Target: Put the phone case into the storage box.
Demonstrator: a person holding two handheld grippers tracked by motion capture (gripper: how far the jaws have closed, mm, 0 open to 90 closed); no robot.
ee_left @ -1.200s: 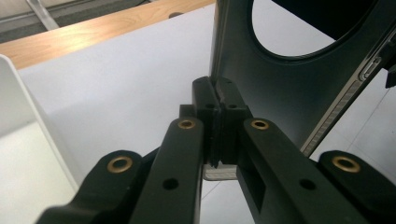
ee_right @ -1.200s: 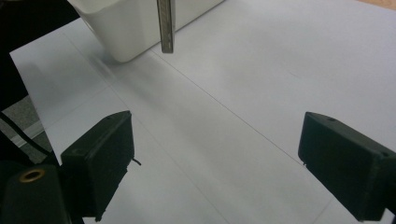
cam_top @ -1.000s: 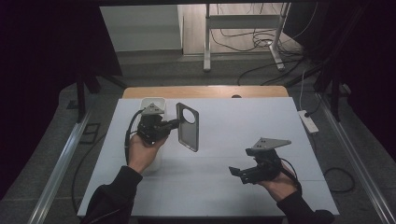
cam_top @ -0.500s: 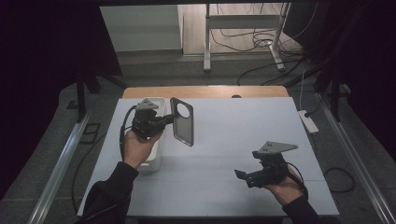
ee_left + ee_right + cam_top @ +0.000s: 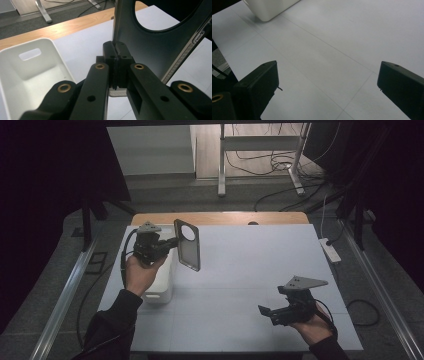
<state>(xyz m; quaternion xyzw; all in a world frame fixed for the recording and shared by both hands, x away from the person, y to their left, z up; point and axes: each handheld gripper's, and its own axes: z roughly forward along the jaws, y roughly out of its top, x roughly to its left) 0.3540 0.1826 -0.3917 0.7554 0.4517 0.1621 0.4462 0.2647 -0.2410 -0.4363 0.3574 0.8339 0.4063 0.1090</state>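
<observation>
The left tool (image 5: 172, 242) pinches the edge of a dark phone case (image 5: 189, 245) and holds it up in the air, just beside the white bin (image 5: 161, 290). The right tool (image 5: 267, 312) hangs low over the counter (image 5: 260, 265), wide apart with nothing in it.

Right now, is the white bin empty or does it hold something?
Empty, as far as visible: the left gripper view shows the white bin with bare walls and floor.

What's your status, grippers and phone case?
Left gripper shut on phone case, held over white bin. Right gripper open, empty. Nothing in the way.
</observation>
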